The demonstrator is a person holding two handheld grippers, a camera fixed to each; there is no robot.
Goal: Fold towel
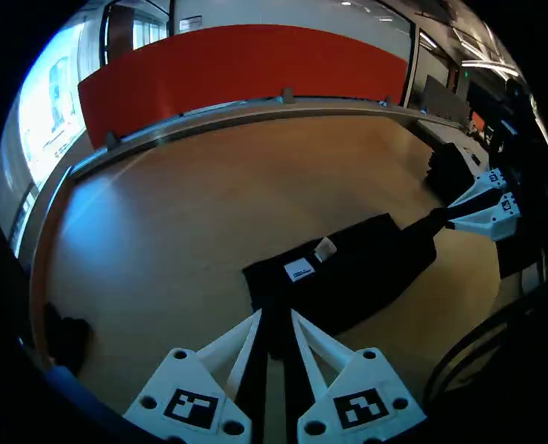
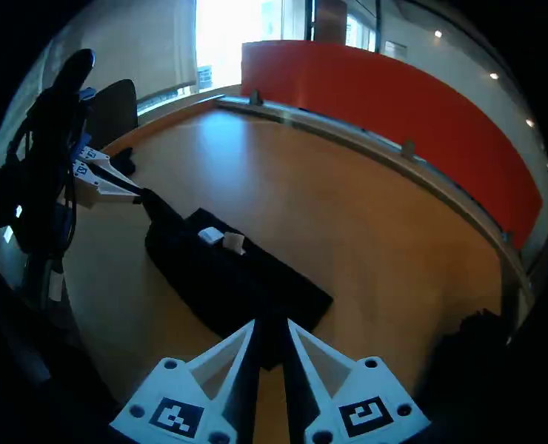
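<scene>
We see a black towel (image 1: 363,266) stretched long on the wooden table (image 1: 200,207). It seems doubled over, white tags (image 1: 299,269) facing up.

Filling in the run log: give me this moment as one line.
left gripper: shut on towel end | right gripper: shut on opposite end | towel: stretched between them on wooden table

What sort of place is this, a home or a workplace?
Most likely an office: a long wooden desk backed by a red divider panel, large windows and ceiling lights. A black towel lies on the desk.
</scene>
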